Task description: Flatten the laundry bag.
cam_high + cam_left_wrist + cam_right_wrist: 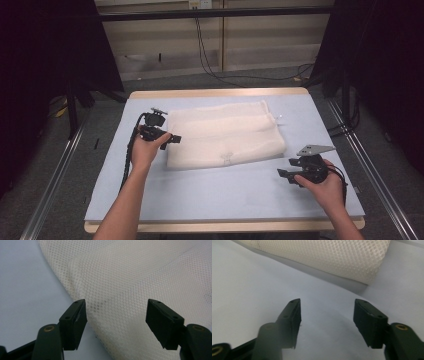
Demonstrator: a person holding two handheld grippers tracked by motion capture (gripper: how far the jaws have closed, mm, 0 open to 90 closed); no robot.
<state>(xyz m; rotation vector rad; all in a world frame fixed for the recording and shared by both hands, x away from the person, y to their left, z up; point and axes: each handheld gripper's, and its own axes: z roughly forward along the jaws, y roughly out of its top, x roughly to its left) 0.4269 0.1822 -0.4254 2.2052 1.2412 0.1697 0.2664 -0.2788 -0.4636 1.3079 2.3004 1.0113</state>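
My left gripper (176, 138) gapes at the mesh bag's (225, 132) left edge; my right gripper (283, 173) gapes near its right corner.

No text, label, brand, number or sign can be read in any of the views. A small pale plate (199, 4) sits on the wall at the top centre of the high view, but it is too small and blurred to show any writing.
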